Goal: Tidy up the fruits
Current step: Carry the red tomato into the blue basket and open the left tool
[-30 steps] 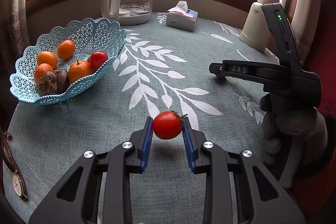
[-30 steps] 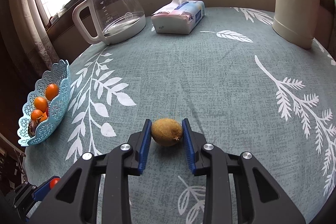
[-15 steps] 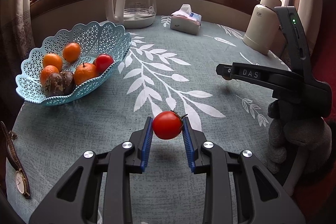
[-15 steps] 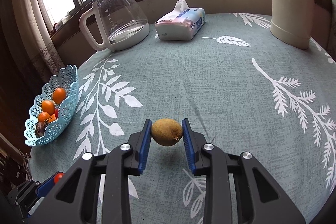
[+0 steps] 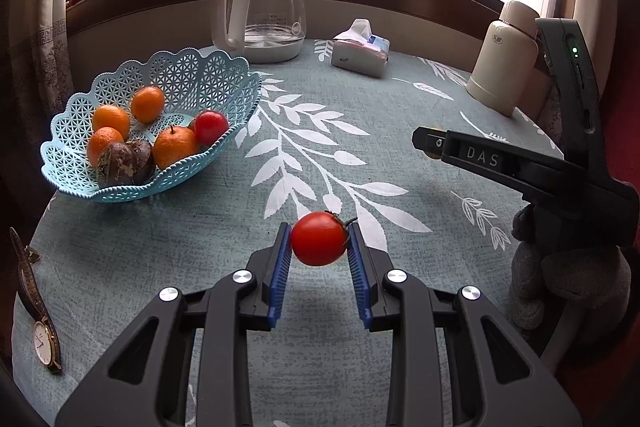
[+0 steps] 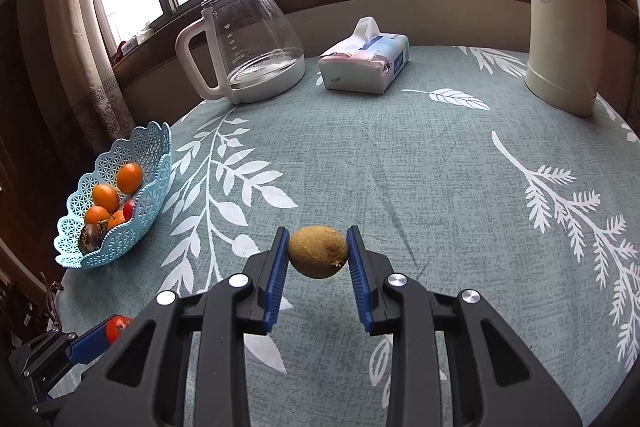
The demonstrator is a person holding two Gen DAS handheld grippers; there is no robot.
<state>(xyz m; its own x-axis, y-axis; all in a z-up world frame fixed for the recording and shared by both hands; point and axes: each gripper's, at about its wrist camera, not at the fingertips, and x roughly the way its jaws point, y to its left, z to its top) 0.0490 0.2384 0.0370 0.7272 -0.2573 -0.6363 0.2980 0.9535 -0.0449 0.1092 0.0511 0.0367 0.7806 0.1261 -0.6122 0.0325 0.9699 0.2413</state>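
Tomato clamped between the blue pads of the left claw, above the desk; kiwi likewise gripped by the right claw. "DAS" is legible on the right claw's body in the left view. Compared with a second ago, both fruits sit higher off the leaf-printed teal cloth. Blue lattice basket holds oranges and a tomato at left; kettle, tissue pack and flask line the windowed far edge.

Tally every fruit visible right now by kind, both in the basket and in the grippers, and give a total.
Oranges: 4, in the basket
Tomatoes: 2, one in the left gripper
Dark brown fruit: 2
Kiwi: 1, in the right gripper
Total: 9
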